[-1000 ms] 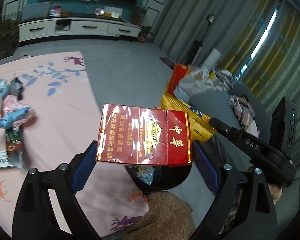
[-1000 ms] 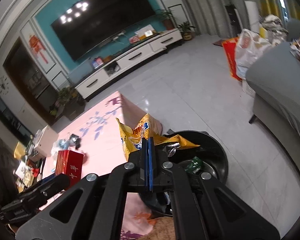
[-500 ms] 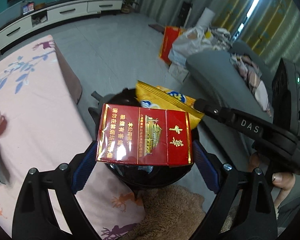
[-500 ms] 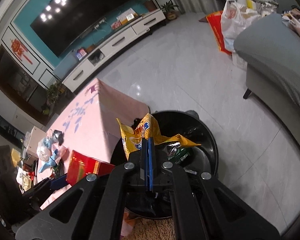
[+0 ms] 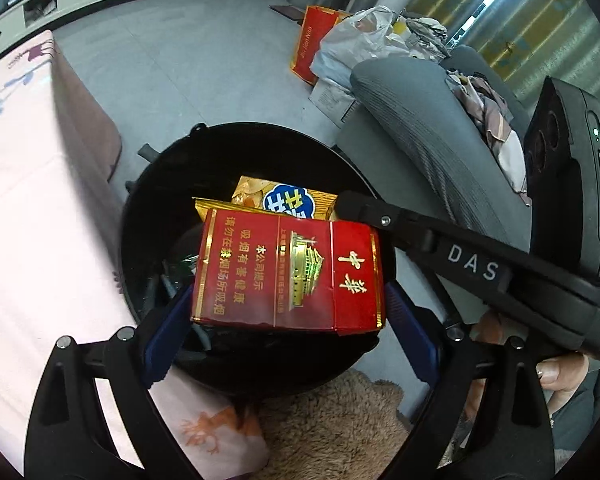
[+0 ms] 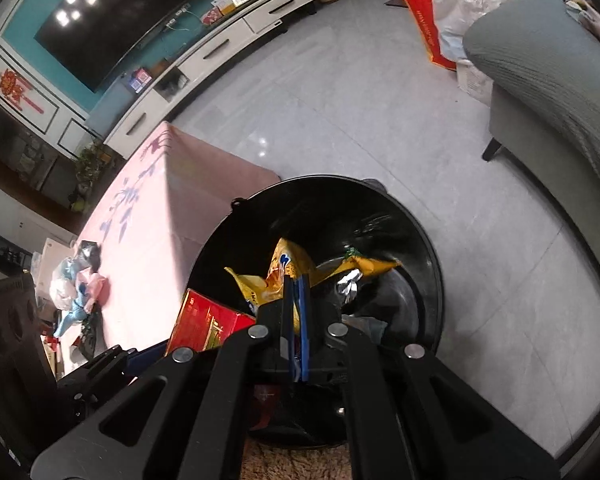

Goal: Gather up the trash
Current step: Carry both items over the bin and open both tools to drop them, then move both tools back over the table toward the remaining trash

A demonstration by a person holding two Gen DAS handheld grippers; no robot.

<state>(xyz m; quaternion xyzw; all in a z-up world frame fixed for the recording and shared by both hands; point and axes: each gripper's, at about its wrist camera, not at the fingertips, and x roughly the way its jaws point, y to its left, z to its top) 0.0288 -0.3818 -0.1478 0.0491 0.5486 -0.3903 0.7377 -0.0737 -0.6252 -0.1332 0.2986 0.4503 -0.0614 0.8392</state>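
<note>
Left tool (image 5: 288, 312): spread wide across the red cigarette carton (image 5: 288, 272), which is clamped flat between the blue pads (image 5: 166, 334) and hangs over the bin mouth.
Right tool (image 6: 297, 320): pressed almost shut on the yellow snack bag (image 6: 284, 276); the bag is pinched by its edge and droops inside the bin.
Black trash bin (image 5: 148, 184): stood on the floor, just beside the pink-clothed counter (image 5: 32, 184); other wrappers are already seen inside.
Step in hand: release of both pieces into the bin, as judged from their position.
How to do it well: both pieces should be kept inside the rim line before release; the carton, being wide, is best freed with its long side clear of the rim.
Risk: the carton could catch the snack bag or the right tool's finger (image 5: 420, 236) that crosses just beside it.
Remaining trash: a heap of wrappers (image 6: 76, 288) is still seen on the counter's far end.
</note>
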